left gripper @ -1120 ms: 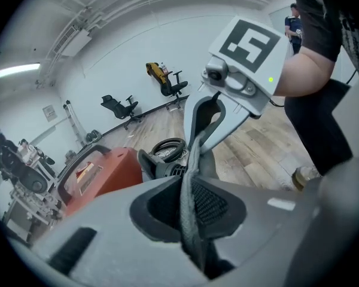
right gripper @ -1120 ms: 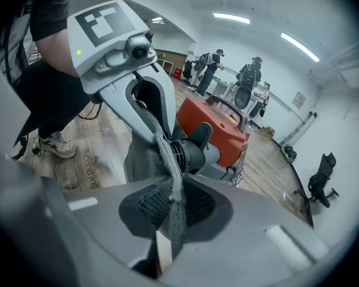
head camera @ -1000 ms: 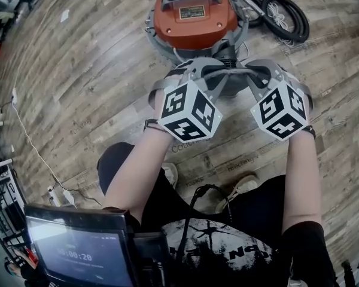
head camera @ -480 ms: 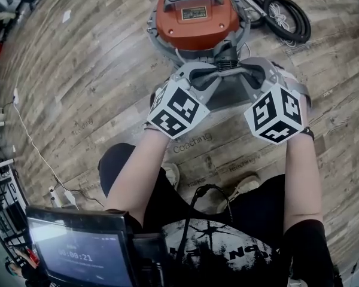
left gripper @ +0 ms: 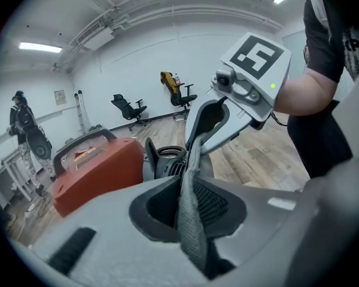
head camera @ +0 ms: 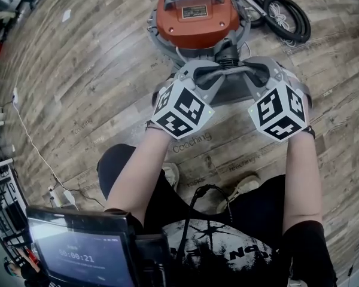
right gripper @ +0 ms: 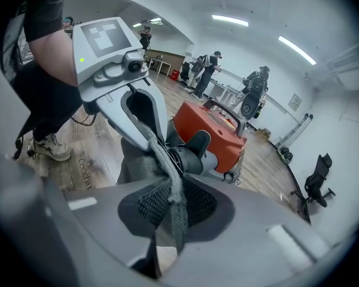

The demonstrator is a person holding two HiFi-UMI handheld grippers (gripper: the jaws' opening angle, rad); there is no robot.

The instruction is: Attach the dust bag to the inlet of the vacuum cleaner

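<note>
— Where is the dust bag here?

— The grey dust bag (head camera: pixel 227 92) hangs right in front of the orange vacuum cleaner (head camera: pixel 194 14), which stands on a wooden floor (head camera: pixel 96 70). The rim of the bag is stretched across the black inlet (right gripper: pixel 188 157). Whether the rim is already seated on the inlet cannot be told.

— And the tools?

— The left hand-held gripper (left gripper: pixel 188 203) is clamped on one side of the bag's fabric edge, with the cloth pinched between its pads. The right hand-held gripper (right gripper: pixel 170 205) is clamped on the opposite side in the same way. The two point toward each other, tips close together above the inlet, both angled downward.

— Anything else nearby?

— A coiled black hose (head camera: pixel 281 14) lies on the floor beside the machine.
</note>
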